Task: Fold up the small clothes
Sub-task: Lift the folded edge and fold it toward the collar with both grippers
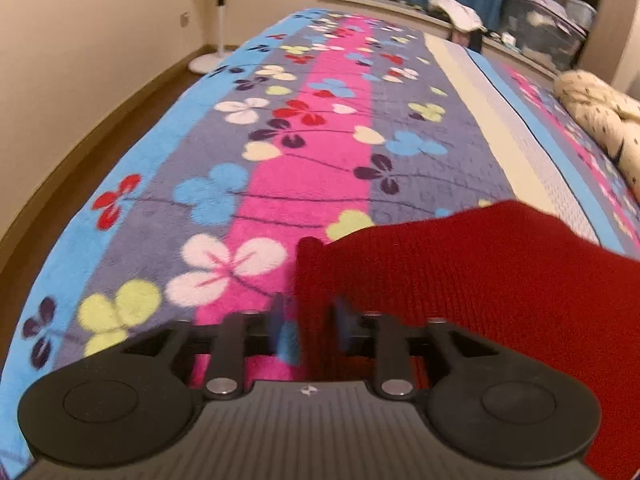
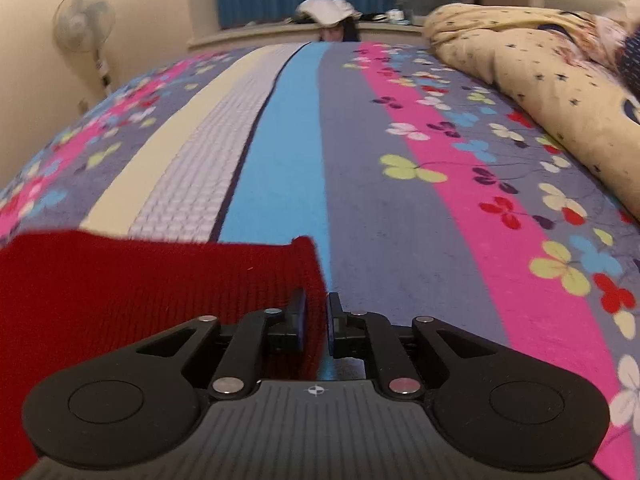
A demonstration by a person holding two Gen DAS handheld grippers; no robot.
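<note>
We saw the red knit garment (image 1: 480, 280) lying low in both frames on the flowered bed blanket (image 1: 280, 160). Each tool, left (image 1: 308, 328) and right (image 2: 316, 320), stood parted, pads clear of a garment corner between them.

Left gripper (image 1: 308, 330) fingertips are a blue smear, so no telling if they touch the red knit garment (image 1: 480, 280). It runs off both frames' edges. Behind the bed, something under a white cloth (image 2: 328, 10) is too blurry.
</note>
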